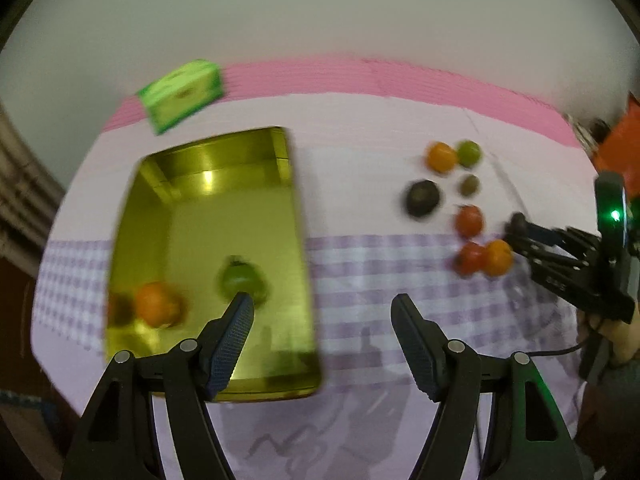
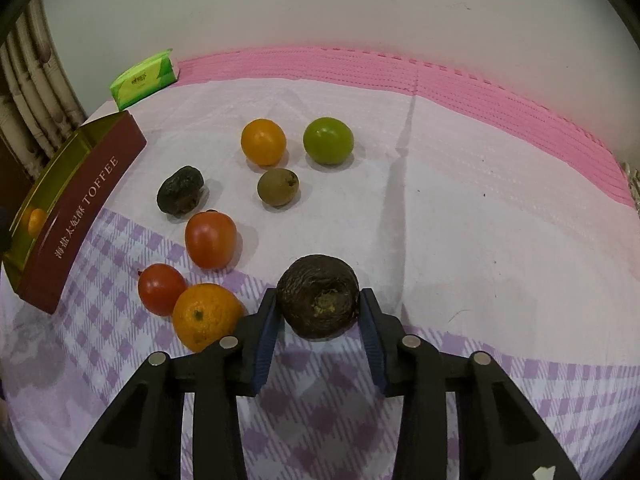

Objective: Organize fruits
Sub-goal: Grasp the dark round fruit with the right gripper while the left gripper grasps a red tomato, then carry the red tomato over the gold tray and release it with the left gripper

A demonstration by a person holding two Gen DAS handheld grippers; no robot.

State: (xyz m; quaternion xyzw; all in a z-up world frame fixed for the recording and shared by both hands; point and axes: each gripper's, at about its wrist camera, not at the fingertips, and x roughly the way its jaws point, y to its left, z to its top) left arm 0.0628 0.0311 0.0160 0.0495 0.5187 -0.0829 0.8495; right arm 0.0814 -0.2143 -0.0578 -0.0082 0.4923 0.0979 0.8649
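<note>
A gold-lined toffee box (image 1: 240, 168) lies open on the cloth; it also shows at the left of the right wrist view (image 2: 80, 208). Inside lie an orange fruit (image 1: 157, 305) and a green fruit (image 1: 242, 282). My left gripper (image 1: 323, 304) is open and empty above the box's right edge. My right gripper (image 2: 319, 300) is shut on a dark wrinkled fruit (image 2: 318, 301). On the cloth lie an orange (image 2: 206, 316), two red tomatoes (image 2: 161, 288) (image 2: 210, 240), another dark fruit (image 2: 181, 190), a brown fruit (image 2: 278, 187), an orange fruit (image 2: 263, 141) and a green fruit (image 2: 328, 141).
A green tissue pack (image 2: 144, 78) lies at the back left, also in the left wrist view (image 1: 182, 94). A pink mat (image 2: 480, 84) runs along the wall behind the cloth. The right gripper's body (image 1: 568, 264) shows at the right of the left wrist view.
</note>
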